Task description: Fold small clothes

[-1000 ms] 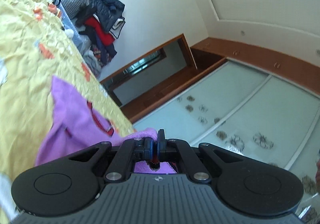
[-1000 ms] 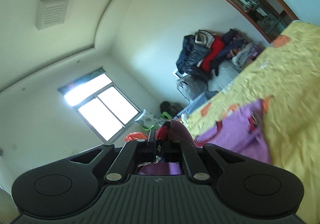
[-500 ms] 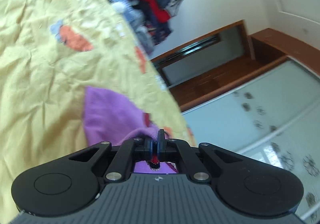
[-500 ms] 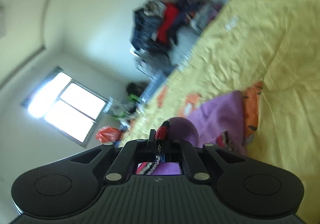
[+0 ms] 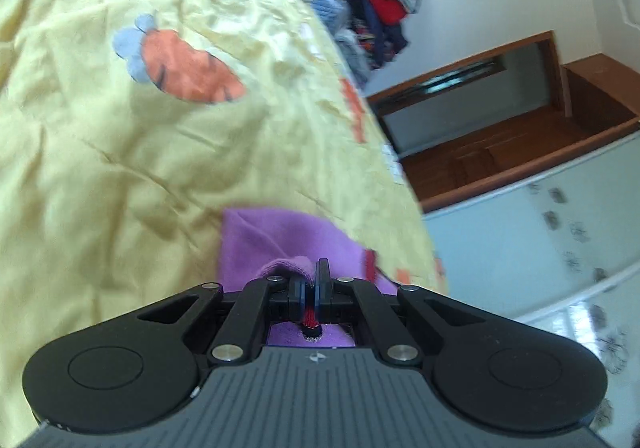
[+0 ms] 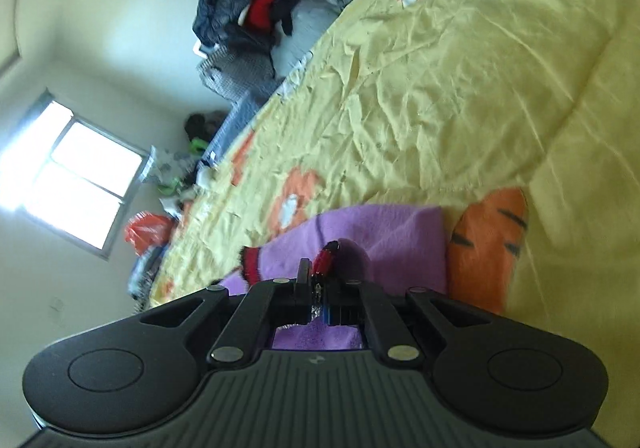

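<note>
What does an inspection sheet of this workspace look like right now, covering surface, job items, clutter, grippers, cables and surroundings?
Surface: yellow bedspread, wrinkled, with orange carrot prints.
Job's things: purple garment with red trim, partly lying on the bedspread, its edges lifted.
Clutter: clothes pile at the far end of the bed; orange bag below the window.
Grippers: left gripper shut on the purple garment; right gripper shut on its red-trimmed edge.
Cables: nothing seen.
Surroundings: bright window, white walls, wooden door frame, glass-fronted wardrobe.
</note>
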Action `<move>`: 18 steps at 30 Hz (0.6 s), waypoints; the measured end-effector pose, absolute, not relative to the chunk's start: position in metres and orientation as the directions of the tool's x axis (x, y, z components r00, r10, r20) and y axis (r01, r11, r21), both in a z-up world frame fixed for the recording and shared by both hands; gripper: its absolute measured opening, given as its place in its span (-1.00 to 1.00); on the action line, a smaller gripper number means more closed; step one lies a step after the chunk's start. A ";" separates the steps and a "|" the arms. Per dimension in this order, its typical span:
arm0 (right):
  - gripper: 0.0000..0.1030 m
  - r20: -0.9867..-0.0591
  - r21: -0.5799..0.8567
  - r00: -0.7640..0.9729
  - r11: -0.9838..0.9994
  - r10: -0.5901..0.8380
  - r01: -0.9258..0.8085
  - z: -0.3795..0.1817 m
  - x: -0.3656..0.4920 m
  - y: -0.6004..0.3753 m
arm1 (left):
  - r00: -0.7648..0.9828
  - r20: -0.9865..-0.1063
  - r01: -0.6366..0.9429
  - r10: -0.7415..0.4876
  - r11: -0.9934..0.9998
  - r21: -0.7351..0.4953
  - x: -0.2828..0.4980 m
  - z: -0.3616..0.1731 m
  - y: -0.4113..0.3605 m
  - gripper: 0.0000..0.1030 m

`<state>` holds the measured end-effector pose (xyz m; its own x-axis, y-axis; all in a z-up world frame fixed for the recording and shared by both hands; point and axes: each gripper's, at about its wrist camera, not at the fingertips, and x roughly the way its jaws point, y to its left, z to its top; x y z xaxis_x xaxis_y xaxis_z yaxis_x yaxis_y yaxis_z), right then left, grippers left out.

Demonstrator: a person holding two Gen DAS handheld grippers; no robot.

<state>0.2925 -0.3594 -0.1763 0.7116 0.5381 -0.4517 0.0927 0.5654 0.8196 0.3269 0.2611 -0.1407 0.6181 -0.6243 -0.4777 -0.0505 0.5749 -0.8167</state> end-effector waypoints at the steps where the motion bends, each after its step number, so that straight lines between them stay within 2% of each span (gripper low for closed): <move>1: -0.82 -0.466 0.819 0.694 0.563 0.549 0.105 -0.180 0.298 -0.360 | 0.611 -0.493 -0.059 -0.619 0.585 -0.809 0.331 -0.143 0.262 -0.93; 2: -0.80 -0.470 0.822 0.677 0.561 0.566 0.102 -0.182 0.303 -0.360 | 0.590 -0.510 -0.075 -0.626 0.587 -0.806 0.336 -0.146 0.262 -0.78; 3: -0.78 -0.474 0.820 0.674 0.564 0.567 0.101 -0.180 0.303 -0.362 | 0.560 -0.525 -0.093 -0.641 0.581 -0.809 0.342 -0.150 0.260 -0.73; 5: -0.61 -0.500 0.785 0.659 0.615 0.562 0.070 -0.165 0.299 -0.363 | 0.574 -0.528 -0.089 -0.626 0.593 -0.800 0.339 -0.144 0.265 -0.69; 6: -0.19 -0.504 0.761 0.671 0.648 0.544 0.046 -0.152 0.294 -0.364 | 0.581 -0.539 -0.083 -0.609 0.615 -0.784 0.336 -0.136 0.269 -0.56; 7: 0.61 -0.501 0.738 0.689 0.674 0.524 0.024 -0.140 0.284 -0.367 | 0.593 -0.549 -0.079 -0.589 0.635 -0.768 0.331 -0.128 0.274 -0.09; 8: 1.00 -0.499 0.711 0.710 0.704 0.497 0.007 -0.129 0.272 -0.369 | 0.619 -0.537 -0.067 -0.573 0.643 -0.763 0.321 -0.119 0.281 0.51; 9: 1.00 -0.491 0.683 0.729 0.730 0.477 -0.018 -0.119 0.259 -0.371 | 0.656 -0.516 -0.056 -0.551 0.646 -0.761 0.309 -0.111 0.289 0.72; 10: 1.00 -0.493 0.656 0.730 0.753 0.472 -0.044 -0.112 0.245 -0.373 | 0.672 -0.506 -0.046 -0.541 0.651 -0.758 0.296 -0.104 0.295 0.77; 13: 1.00 -0.476 0.611 0.753 0.786 0.455 -0.088 -0.104 0.191 -0.374 | 0.645 -0.489 -0.018 -0.587 0.628 -0.778 0.254 -0.097 0.304 0.74; 16: 0.99 -0.436 0.553 0.782 0.818 0.446 -0.158 -0.107 0.133 -0.368 | 0.591 -0.525 0.019 -0.612 0.661 -0.750 0.208 -0.097 0.287 0.75; 18: 0.98 -0.475 0.526 0.759 0.835 0.446 -0.161 -0.115 0.113 -0.362 | 0.541 -0.545 0.046 -0.640 0.670 -0.741 0.182 -0.107 0.273 0.75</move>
<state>0.1132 -0.3620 -0.1146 0.7588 0.4457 -0.4750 -0.1610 0.8350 0.5262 0.1821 0.2731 -0.1065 0.5414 -0.6403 -0.5449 0.0459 0.6697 -0.7412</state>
